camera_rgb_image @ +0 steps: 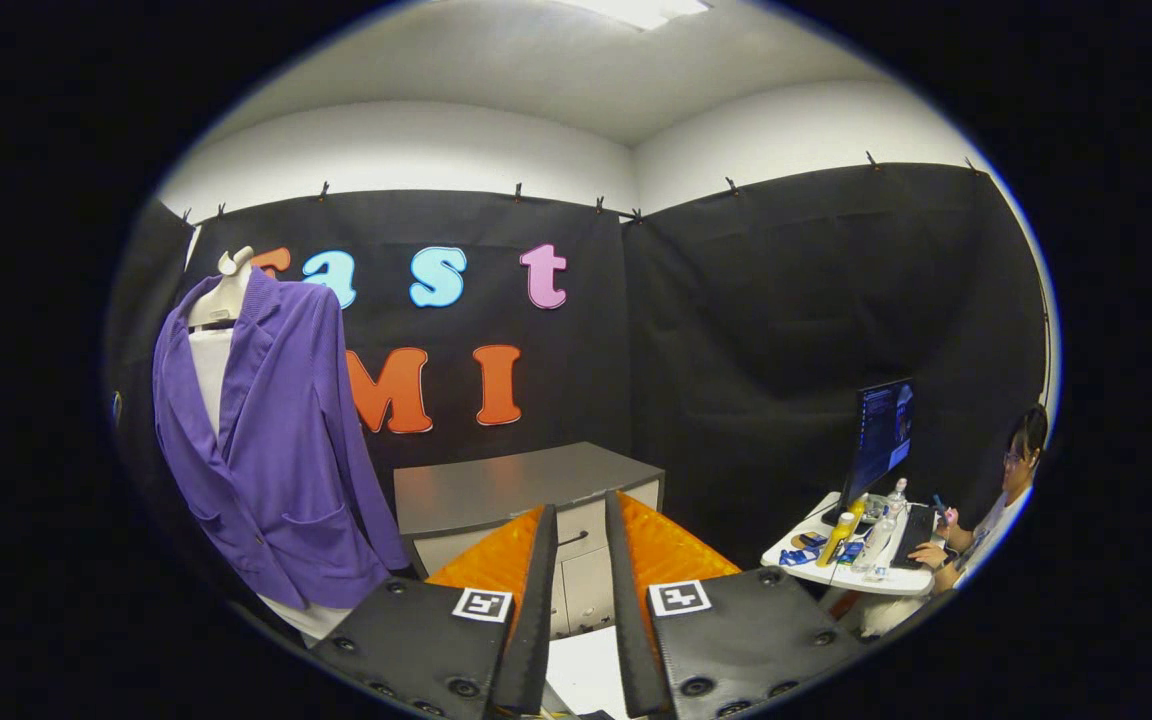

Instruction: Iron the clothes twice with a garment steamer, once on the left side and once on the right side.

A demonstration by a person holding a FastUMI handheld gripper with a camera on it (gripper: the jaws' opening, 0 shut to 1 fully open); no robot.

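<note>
A purple jacket [276, 450] hangs over a white top on a pale dress form [226, 290], to the left of my fingers and well beyond them. It stands in front of the black cloth wall. My gripper [581, 510] points at the middle of the booth, raised above the cabinet. Its two fingers stand a narrow gap apart, and nothing shows between the fingertips [544, 520]. A white patch [586, 670] lies low between the fingers; I cannot tell what it is.
A low cabinet with a grey top [516, 485] and white doors stands straight ahead past the fingertips. To the right, a white desk [836, 575] carries a monitor [881, 430], bottles and a keyboard, and a person [1001, 505] sits at it.
</note>
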